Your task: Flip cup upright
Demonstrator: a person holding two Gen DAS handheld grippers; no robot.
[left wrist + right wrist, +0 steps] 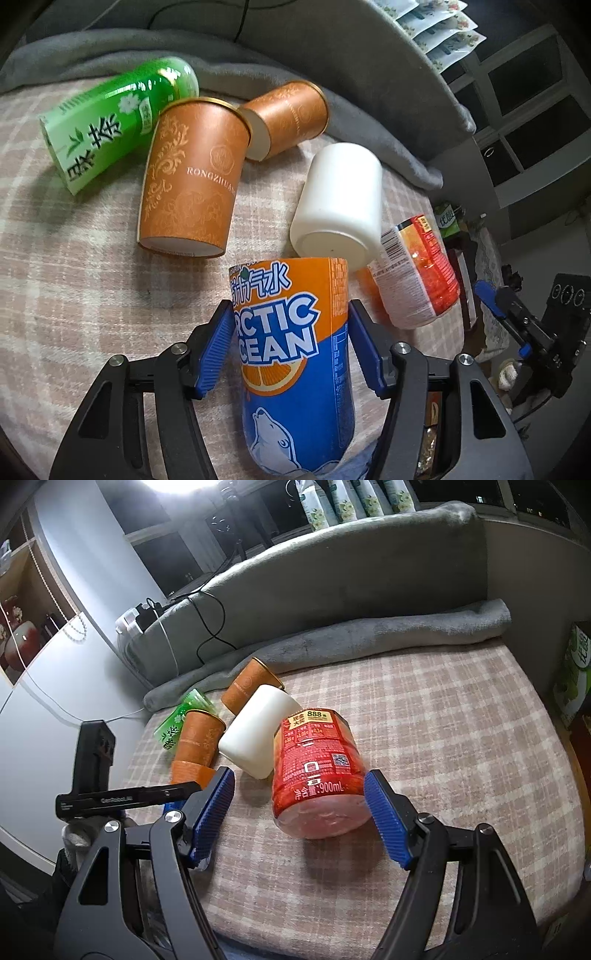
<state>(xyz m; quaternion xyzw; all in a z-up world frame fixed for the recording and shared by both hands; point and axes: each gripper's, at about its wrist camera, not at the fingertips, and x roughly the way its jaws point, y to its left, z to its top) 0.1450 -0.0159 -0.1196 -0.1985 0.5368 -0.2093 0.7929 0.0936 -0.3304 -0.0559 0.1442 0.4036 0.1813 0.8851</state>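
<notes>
- left gripper point(291, 347) has its blue pads set against both sides of the orange-and-blue arctic ocean cup point(295, 369), so it looks to be holding it; whether the cup is already lifted off the blanket i cannot tell.
- right gripper point(299, 819) is spread wide and holds nothing, its fingers on either side of the red bottle point(317, 775) but not touching it.
- taking the white cup point(338, 203) as landmark: the arctic ocean cup is just in front of it, the red bottle lies just to its right, a large brown paper cup point(192, 177) lies on its side to its left, a second brown paper cup point(284, 118) lies behind it, and a green tea cup point(118, 122) lies furthest left.
- risk, as i judge it: the pads sit high on a glossy wall, so turning the cup could let it slip or swing into the white cup and set the lying cups rolling.
- soft bedding may let an upright cup tip over once released.
- surface is a pink plaid blanket point(443, 738) with a rolled grey blanket point(369, 635) behind the white cup; cables, shelves and dark windows lie beyond.
</notes>
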